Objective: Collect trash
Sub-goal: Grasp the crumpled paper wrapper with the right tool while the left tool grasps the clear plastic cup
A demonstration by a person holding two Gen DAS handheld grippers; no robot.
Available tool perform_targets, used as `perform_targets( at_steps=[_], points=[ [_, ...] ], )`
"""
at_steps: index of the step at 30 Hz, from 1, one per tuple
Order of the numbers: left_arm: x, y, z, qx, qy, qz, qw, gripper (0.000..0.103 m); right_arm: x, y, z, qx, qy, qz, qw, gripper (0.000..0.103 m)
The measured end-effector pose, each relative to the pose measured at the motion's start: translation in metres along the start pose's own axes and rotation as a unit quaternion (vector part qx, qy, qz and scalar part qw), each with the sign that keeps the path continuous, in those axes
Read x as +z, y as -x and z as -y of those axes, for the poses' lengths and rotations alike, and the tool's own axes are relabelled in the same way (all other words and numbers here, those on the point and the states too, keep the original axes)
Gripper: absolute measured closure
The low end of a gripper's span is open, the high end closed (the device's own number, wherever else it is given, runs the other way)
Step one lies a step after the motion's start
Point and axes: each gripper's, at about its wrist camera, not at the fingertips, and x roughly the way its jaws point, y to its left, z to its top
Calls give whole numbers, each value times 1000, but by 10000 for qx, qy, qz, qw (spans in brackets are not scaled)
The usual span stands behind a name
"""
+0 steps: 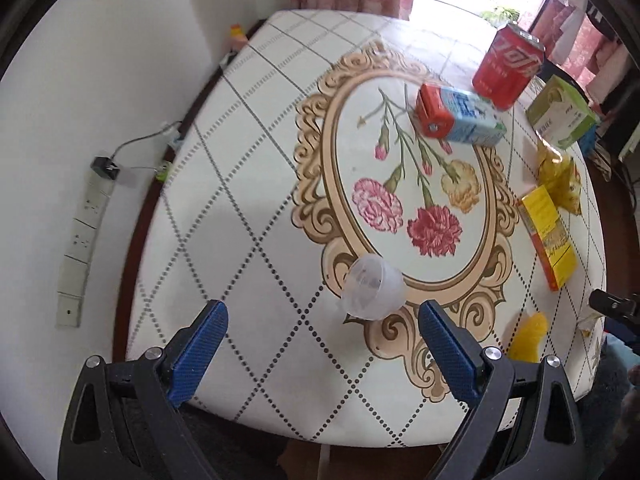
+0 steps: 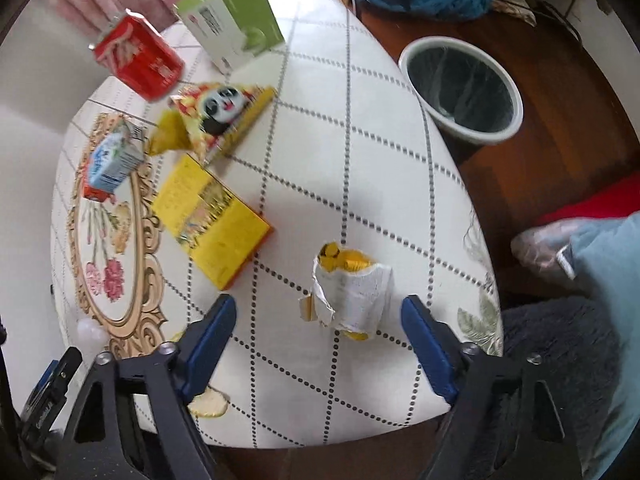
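Crumpled wrapper (image 2: 352,296) lies between the parted right gripper (image 2: 318,312) fingers.

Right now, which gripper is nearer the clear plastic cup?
Left. The left gripper is open with the cup just ahead between its fingers; the right gripper faces a torn wrapper instead.

White Chinese Coca-Cola script runs down the red can (image 1: 507,65); other print is illegible.

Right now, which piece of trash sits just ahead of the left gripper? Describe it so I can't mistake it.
Start at the oval flower frame printed on the table. On its near rim lies a small plastic cup, tipped on its side. Every other item is coloured packaging; this alone is translucent and unprinted.
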Motion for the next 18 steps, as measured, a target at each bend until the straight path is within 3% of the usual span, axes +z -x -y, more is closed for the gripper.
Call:
perform_targets(
  at_steps=[3, 8, 13, 15, 17, 18],
  points=[
    [4, -10, 3, -146, -106, -51, 9998, 6, -5, -8, 1, -23, -50, -23, 10000, 33],
    [11, -17, 16, -140, -394, -39, 9991, 10, -12, -14, -3, -162, 82, 40, 9998, 59],
    [14, -29, 22, -24, -544, -144, 9984, 42, -16, -10, -5, -188, 190, 124, 9996, 65],
    [14, -32, 23, -6, -561, -176, 9983, 62, -18, -9, -8, -169, 220, 134, 9995, 66],
    [15, -31, 22, 1, -584, -141, 9982, 68, -20, -7, -9, -139, 250, 138, 9995, 67],
    [16, -30, 22, 15, -604, -91, 9981, 77, -21, -6, -10, -129, 256, 145, 9995, 68]
  ],
)
